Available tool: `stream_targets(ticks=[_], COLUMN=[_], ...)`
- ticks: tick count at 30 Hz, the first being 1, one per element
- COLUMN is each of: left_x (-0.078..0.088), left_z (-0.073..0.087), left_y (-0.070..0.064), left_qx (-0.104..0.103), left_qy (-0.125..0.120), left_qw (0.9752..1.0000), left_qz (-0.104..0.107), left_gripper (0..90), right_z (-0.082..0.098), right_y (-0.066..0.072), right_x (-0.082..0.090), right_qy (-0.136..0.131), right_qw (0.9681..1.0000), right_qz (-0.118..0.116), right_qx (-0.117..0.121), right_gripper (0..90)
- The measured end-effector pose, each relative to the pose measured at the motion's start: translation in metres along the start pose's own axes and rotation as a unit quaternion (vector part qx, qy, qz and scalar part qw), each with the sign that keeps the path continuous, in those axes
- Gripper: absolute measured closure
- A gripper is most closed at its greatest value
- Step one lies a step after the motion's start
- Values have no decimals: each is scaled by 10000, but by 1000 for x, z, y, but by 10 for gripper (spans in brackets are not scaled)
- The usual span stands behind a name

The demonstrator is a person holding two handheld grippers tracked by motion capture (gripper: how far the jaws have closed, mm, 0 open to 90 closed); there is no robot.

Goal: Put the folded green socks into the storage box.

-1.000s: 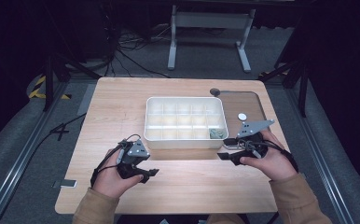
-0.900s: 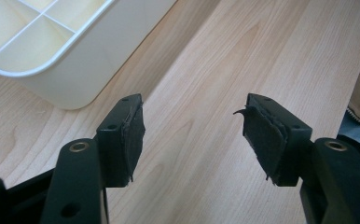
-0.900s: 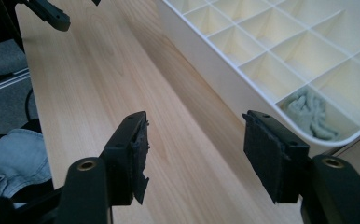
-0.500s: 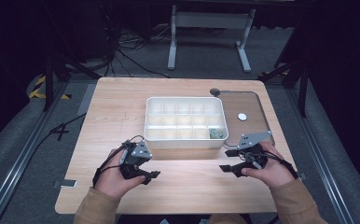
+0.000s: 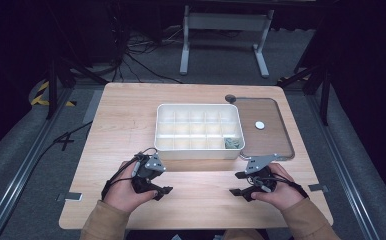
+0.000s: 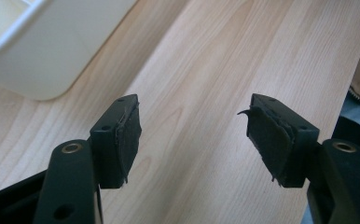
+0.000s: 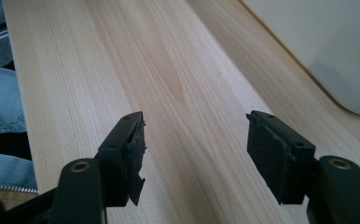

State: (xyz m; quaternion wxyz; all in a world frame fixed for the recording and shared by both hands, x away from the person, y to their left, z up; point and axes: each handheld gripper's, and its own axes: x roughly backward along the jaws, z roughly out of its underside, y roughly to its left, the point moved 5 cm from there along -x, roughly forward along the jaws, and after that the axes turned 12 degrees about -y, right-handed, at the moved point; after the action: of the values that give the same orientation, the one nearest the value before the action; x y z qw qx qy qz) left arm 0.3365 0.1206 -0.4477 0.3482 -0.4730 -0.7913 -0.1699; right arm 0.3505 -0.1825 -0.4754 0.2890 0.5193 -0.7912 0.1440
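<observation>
Tools (image 5: 167,190) near white tray (image 5: 196,150)

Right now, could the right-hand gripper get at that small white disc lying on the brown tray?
Probably yes. The right gripper rests open and empty on the table just in front of the brown tray. The white disc lies alone there, with the white divided box off to its side.

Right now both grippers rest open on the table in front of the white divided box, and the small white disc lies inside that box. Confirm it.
Not quite: the small white disc lies on the brown tray right of the white divided box, as the high view shows. The rest stands.
</observation>
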Motion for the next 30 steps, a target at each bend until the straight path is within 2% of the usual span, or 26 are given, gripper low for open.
stream_targets(ticks=[4,10,15,19,26,30], left_x=[-4,-6,-5,-6,-13,-18], left_z=[3,6,8,9,15,20], left_y=[-1,-2,0,2,7,9], left_qx=[-51,-12,4,0,97,250], left_qy=[178,189,203,173,278,409], left_qw=[9998,9998,9998,9998,9995,9985], left_qz=[42,59,51,-56,-134,-248], left_gripper=[356,356,349,324,286,246], right_z=[8,15,18,21,24,27], right_y=[3,7,10,11,5,3], right_x=[-7,-12,-13,-15,-18,-20], right_qy=[55,18,-129,-204,-285,-229], right_qw=[10000,10000,9999,9997,9993,9992], right_qz=[-13,-36,25,82,219,318], right_qx=[-3,-2,38,75,101,121], right_gripper=[374,377,375,374,352,331])
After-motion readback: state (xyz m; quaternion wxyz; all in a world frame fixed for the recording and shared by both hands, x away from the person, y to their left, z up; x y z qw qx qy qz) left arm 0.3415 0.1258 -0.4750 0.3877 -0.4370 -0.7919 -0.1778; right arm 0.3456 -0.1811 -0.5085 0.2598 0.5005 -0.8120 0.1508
